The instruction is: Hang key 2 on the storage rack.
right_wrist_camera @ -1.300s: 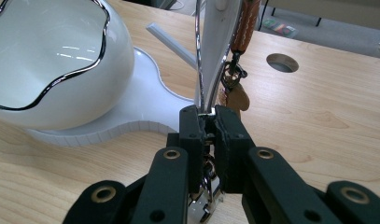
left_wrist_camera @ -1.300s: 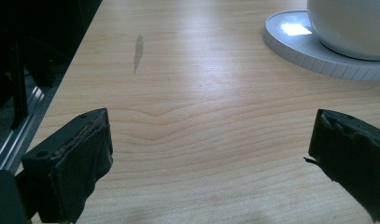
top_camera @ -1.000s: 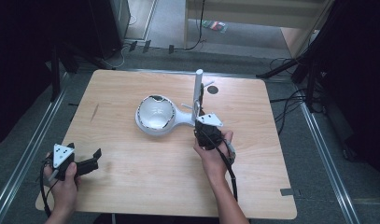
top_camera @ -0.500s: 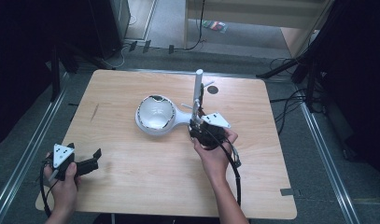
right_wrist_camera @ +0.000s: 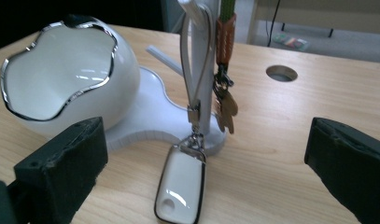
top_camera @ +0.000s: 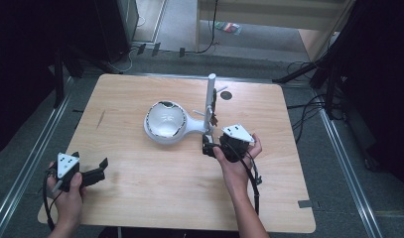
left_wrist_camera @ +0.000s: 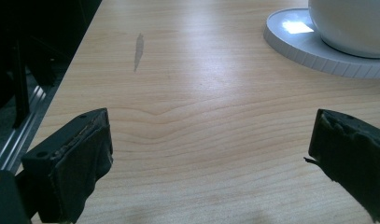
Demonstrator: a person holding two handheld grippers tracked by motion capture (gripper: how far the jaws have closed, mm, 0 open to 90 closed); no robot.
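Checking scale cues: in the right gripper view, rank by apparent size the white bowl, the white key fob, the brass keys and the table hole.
1. white bowl, by far the largest.
2. white key fob, though it lies nearest the camera, which inflates it.
3. brass keys and table hole look about alike; the hole is farther off, so no ranking between them.

Light wood desk [top_camera: 140,198] w/ round cable hole [top_camera: 226,94] near far edge & a dark streak [top_camera: 100,119] at left. Grey floor [top_camera: 338,198] around; black cables [top_camera: 308,106] to the right, metal rail [top_camera: 26,173] along left side.
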